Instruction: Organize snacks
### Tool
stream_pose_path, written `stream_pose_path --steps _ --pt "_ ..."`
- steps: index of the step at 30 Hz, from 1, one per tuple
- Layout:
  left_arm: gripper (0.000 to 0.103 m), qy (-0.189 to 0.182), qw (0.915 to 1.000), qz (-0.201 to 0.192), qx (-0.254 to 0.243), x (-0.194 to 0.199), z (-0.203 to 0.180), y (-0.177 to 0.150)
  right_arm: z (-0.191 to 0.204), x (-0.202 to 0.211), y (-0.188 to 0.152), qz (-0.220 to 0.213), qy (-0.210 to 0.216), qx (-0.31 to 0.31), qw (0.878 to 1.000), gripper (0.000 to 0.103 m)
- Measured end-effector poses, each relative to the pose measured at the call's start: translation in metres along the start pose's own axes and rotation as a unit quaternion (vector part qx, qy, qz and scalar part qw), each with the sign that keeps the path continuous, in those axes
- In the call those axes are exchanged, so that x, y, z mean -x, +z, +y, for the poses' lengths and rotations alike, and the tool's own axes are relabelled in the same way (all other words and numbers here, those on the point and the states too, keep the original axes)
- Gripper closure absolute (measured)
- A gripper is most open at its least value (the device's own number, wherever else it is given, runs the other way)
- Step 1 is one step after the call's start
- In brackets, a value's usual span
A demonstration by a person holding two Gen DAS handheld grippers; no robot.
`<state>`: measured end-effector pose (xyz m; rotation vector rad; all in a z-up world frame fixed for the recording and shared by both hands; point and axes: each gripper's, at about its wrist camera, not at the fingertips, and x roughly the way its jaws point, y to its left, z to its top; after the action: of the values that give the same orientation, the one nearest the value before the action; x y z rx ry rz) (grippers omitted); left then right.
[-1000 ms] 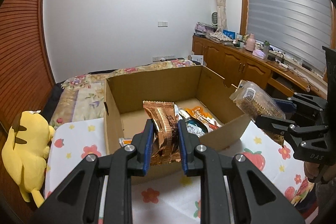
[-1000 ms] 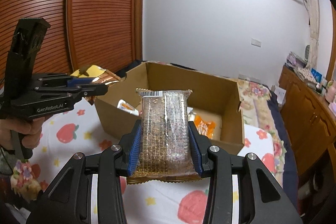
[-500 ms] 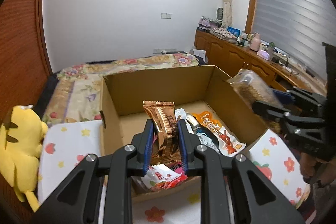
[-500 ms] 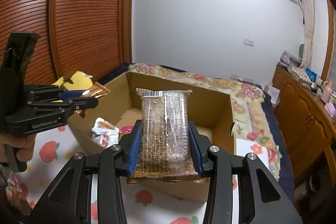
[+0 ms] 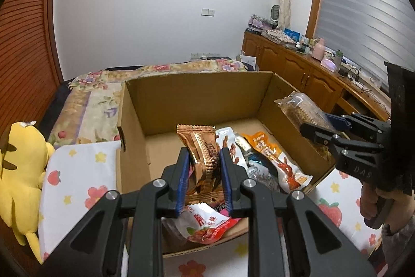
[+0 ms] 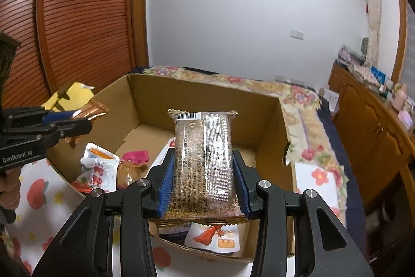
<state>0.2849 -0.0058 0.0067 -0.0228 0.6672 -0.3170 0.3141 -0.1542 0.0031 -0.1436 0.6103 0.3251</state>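
Note:
An open cardboard box (image 5: pixel 197 92) (image 6: pixel 207 90) stands on a flower-print cloth and holds several snack packets. My left gripper (image 5: pixel 203 173) is shut on a copper-brown foil packet (image 5: pixel 202 147), held upright over the box's near left part. My right gripper (image 6: pixel 203 178) is shut on a clear packet of sesame-seed bars (image 6: pixel 202 162) above the box's near edge. In the left wrist view the right gripper (image 5: pixel 329 123) and its seed-bar packet (image 5: pixel 301 108) hang over the box's right wall. The right wrist view shows the left gripper (image 6: pixel 67 121) at the box's left wall with the copper packet (image 6: pixel 90 109).
Inside the box lie a red-and-white packet (image 5: pixel 205 222), an orange packet (image 5: pixel 275 160) and a pink-topped pouch (image 6: pixel 132 168). A yellow plush toy (image 5: pixel 18 160) sits left of the box. A bed (image 5: pixel 109 85) lies behind it, wooden cabinets (image 5: pixel 298 64) to the right.
Both grippers have moved forward and slightly down, from short of the box to over it. Each keeps its packet. More of the box's contents shows now.

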Motion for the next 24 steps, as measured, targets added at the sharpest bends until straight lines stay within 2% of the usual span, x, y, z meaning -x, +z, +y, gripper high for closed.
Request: stream_pose_path --steps 10,12,14,24 --pt "0.081 0.005 0.9999 0.014 -0.004 -0.01 -0.003 -0.005 -0.006 -0.009 -0.006 0.014 0.005 -0.014 1.0 0.062" --pt "0.074 0.006 0.9998 0.017 -0.006 -0.012 -0.002 -0.005 -0.006 -0.014 -0.008 0.02 0.006 -0.017 1.0 0.061" --pt "0.056 0.007 0.9999 0.013 -0.009 -0.012 -0.003 -0.006 -0.007 -0.017 -0.01 0.026 0.01 -0.02 0.999 0.059" --pt "0.054 0.017 0.9996 0.001 -0.021 0.002 -0.011 -0.011 -0.005 -0.003 -0.014 0.012 0.028 -0.03 0.999 0.054"
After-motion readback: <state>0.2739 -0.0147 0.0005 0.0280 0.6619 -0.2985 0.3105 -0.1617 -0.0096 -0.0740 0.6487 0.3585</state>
